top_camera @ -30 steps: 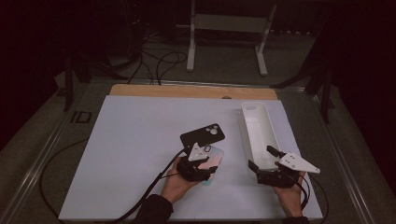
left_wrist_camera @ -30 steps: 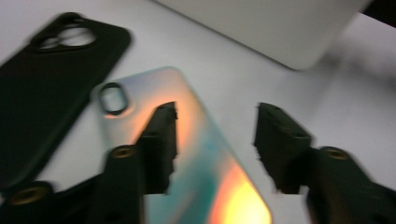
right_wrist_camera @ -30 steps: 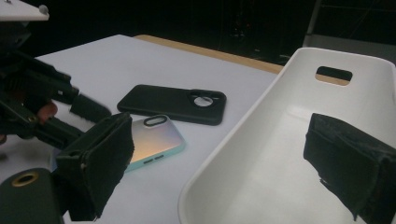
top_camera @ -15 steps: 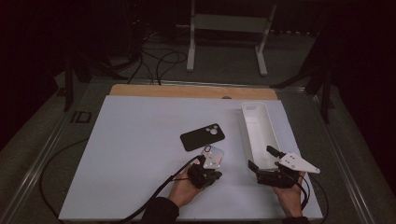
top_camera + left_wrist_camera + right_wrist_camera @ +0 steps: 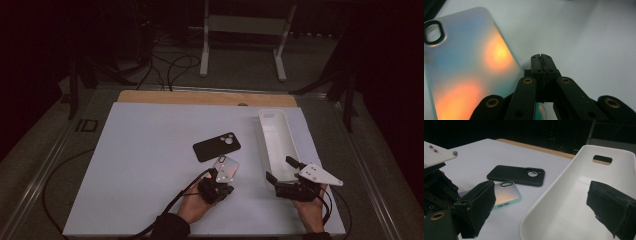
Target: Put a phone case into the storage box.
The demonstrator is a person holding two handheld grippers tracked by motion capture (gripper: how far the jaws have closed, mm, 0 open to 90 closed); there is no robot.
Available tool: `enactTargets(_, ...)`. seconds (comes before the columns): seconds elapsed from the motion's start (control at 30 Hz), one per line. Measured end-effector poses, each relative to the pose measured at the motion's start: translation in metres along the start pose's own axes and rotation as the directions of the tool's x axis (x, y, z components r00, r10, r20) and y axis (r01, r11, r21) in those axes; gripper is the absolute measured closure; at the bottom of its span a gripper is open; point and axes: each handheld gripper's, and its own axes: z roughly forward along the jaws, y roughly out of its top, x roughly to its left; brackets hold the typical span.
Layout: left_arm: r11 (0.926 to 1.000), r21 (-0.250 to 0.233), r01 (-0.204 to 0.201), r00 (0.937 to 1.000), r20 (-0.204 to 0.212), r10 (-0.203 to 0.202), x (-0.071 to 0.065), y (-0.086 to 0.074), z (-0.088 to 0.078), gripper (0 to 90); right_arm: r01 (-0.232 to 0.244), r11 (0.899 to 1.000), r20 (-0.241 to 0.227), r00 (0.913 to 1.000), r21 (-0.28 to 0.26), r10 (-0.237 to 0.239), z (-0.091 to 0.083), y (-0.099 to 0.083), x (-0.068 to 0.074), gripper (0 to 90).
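- My left gripper (image 5: 220, 183) is clenched on nothing: in the left gripper view its 2 jaws meet pad to pad, with bare table beyond them.
- The jaws have just been closing, and no case lies between them.
- The shiny case (image 5: 226, 168) lies flat on the white table (image 5: 140, 165), just ahead of that gripper. In the left gripper view this case (image 5: 469, 65) sits to the left of the jaws, its edge close beside them.
- The black case (image 5: 216, 147) lies just beyond the shiny one. From the right gripper view they look touching or overlapping, though I cannot tell which.
- My right gripper (image 5: 283, 173) stands released, 1 jaw on each side of the near end of the white tray (image 5: 278, 142), with neither pad pressing it.
- Risk 1: shut jaws cannot take the shiny case, so pushing forward now would only shove it into the black case (image 5: 516, 175).
- Risk 2: the case lies flat and thin, so a pad may skid over its slick back unless 1 jaw gets under the rim.
- Risk 3: if my right gripper nudges the tray (image 5: 564, 202), the tray could slide away from where a case must drop.
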Motion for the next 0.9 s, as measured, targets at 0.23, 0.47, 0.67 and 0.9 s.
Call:
enactTargets(0.23, 0.9993, -0.006, 0.038, 0.9990, -0.024, -0.038, 0.010, -0.011, -0.011, 89.9, -0.001, 1.000, 0.001, 1.0000, 0.000, 0.001, 0.000, 0.000, 0.000, 8.3)
enactTargets(0.47, 0.9986, -0.021, 0.048, 0.9985, -0.026, -0.049, 0.011, -0.013, -0.013, 89.8, 0.000, 1.000, -0.003, 1.0000, -0.003, 0.000, 0.001, 0.000, 0.001, 8.2)
enactTargets(0.67, 0.9820, -0.170, 0.082, 0.9936, -0.063, -0.094, 0.016, -0.010, -0.043, 78.2, -0.009, 1.000, 0.000, 1.0000, -0.015, 0.009, -0.001, 0.000, -0.001, 8.2)
enactTargets(0.9, 0.9411, -0.328, 0.082, 0.9694, -0.193, -0.152, 0.033, -0.024, -0.099, 49.5, -0.008, 1.000, 0.002, 1.0000, -0.017, 0.008, -0.001, 0.001, 0.000, 8.3)
